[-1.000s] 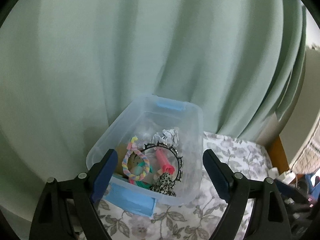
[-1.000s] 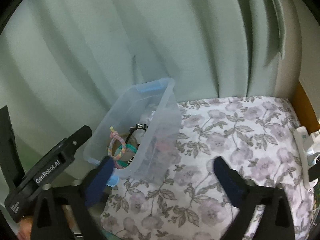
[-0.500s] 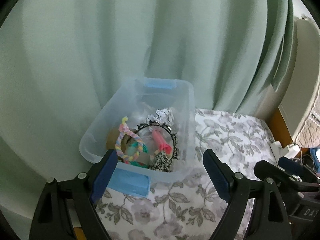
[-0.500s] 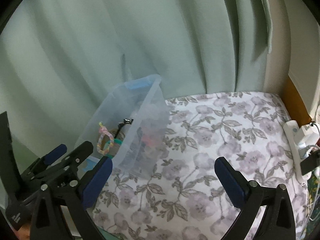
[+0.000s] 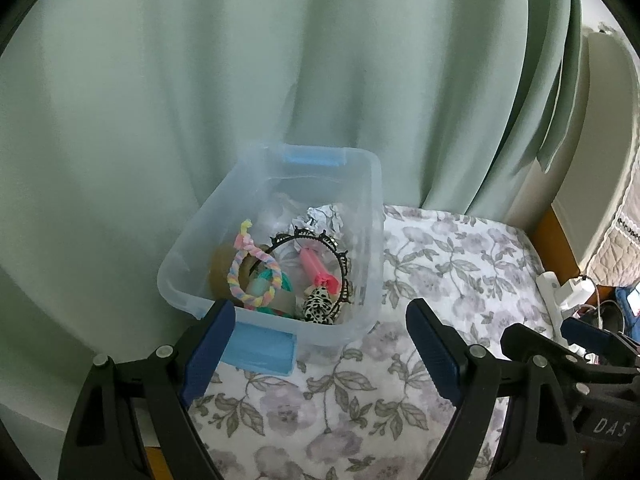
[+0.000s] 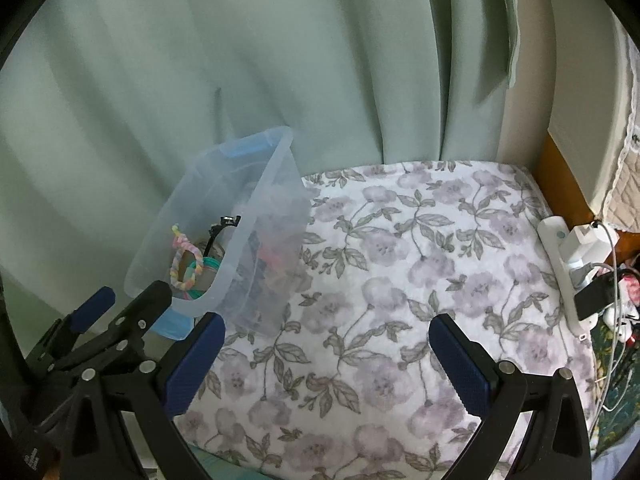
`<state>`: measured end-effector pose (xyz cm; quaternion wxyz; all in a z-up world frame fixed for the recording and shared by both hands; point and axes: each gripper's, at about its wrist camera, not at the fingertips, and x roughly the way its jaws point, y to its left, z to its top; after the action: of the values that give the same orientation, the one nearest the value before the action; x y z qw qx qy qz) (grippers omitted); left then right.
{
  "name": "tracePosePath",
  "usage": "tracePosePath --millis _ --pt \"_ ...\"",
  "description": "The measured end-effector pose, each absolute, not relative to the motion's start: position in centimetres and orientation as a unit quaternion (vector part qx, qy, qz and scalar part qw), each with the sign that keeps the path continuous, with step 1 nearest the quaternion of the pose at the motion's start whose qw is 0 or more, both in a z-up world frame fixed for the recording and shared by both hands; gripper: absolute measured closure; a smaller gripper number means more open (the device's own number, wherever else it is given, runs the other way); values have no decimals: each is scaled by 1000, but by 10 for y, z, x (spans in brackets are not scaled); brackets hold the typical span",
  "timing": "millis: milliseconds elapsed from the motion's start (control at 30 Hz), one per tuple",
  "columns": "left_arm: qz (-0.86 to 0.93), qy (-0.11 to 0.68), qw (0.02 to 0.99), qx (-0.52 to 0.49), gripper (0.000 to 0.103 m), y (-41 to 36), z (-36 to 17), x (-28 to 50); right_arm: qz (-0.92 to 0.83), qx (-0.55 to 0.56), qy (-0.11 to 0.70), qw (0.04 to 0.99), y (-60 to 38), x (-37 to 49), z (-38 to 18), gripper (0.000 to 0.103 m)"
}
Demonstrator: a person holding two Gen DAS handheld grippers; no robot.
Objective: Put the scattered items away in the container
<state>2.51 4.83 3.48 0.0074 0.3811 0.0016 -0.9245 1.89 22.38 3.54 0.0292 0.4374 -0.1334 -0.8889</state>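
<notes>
Beside the curtain: a clear plastic container (image 5: 362, 184) with blue latches stands on the floral cloth (image 6: 400, 280) at its left edge, against the pale green curtain (image 5: 200, 80).
Contents: a pastel braided ring (image 5: 256, 268), a black lace-edged headband (image 5: 340, 256), a pink tube-shaped item (image 5: 318, 270), a black-and-white spotted piece (image 5: 318, 304), a crumpled foil ball (image 5: 324, 218) and a brown roll (image 5: 220, 268) all lie inside the tub.
Left gripper: the left gripper (image 5: 316, 356) hangs just short of the container's near wall, jaws spread wide, nothing between the blue pads.
Right gripper: the right gripper (image 6: 326, 364) sits over bare cloth to the right of the tub, jaws likewise apart and empty.
Step in hand: no loose item shows on the cloth in either view, so the tidying looks finished or close to it; both tools appear to be in a final check over the tub.
Next move: likely a sweep of the cloth for anything outside these views; should one turn up, it calls for an open-jawed reach, a light pinch and a carry over the rim.
Edge of scene: a white power strip (image 6: 560, 272) with a plugged charger lies off the cloth's right side, not part of the job.
Writing: "DAS" reads on the right gripper's body in the left view; small white lettering on the left gripper's body in the right view is too small to read.
</notes>
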Motion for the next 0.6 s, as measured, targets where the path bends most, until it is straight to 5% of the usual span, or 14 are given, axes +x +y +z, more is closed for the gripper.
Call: tracePosePath --millis 600 --pt "-930 -2 6 368 15 40 43 31 -896 428 -115 27 209 25 50 0"
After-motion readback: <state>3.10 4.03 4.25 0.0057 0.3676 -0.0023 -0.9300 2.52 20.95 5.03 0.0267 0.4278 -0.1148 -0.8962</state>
